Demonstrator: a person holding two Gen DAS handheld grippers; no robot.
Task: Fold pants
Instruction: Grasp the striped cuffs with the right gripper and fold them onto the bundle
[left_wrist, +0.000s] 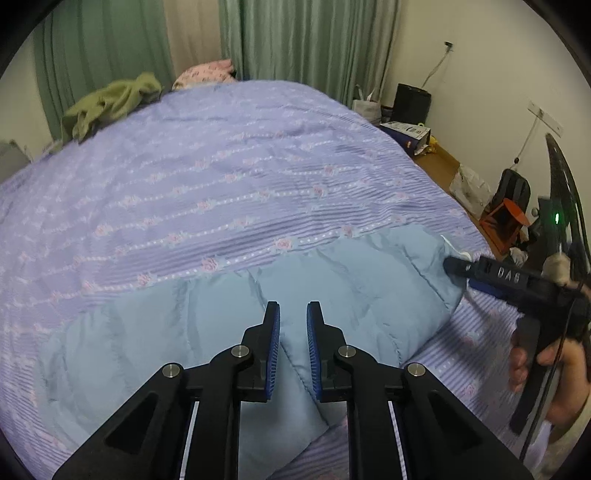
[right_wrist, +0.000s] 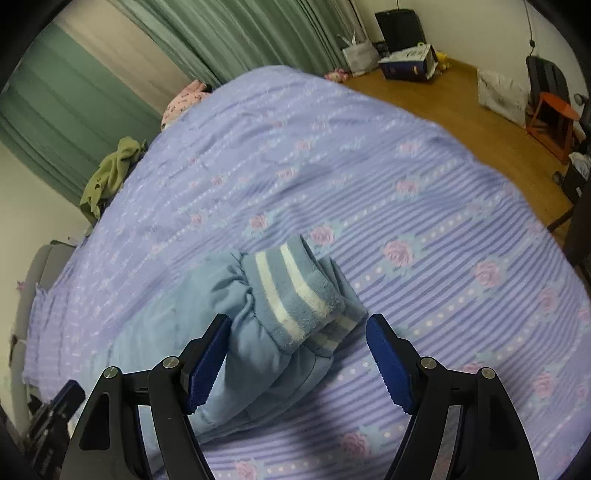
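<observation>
Light blue padded pants (left_wrist: 229, 325) lie across the near part of a purple flowered bedspread (left_wrist: 221, 177). My left gripper (left_wrist: 293, 306) hovers over the middle of the pants, its jaws a small gap apart with nothing between them. My right gripper (right_wrist: 298, 321) is wide open above the striped knit cuff (right_wrist: 295, 291) of the pants (right_wrist: 207, 325), one finger on each side of it. In the left wrist view the right gripper (left_wrist: 452, 266) reaches to the pants' right end, hand on its handle.
An olive green garment (left_wrist: 110, 103) and a pink pillow (left_wrist: 207, 72) lie at the bed's far side by green curtains (left_wrist: 303, 40). On the wooden floor (right_wrist: 461, 107) to the right stand bags, a box (right_wrist: 406, 62), an orange stool (right_wrist: 550, 118) and a black chair.
</observation>
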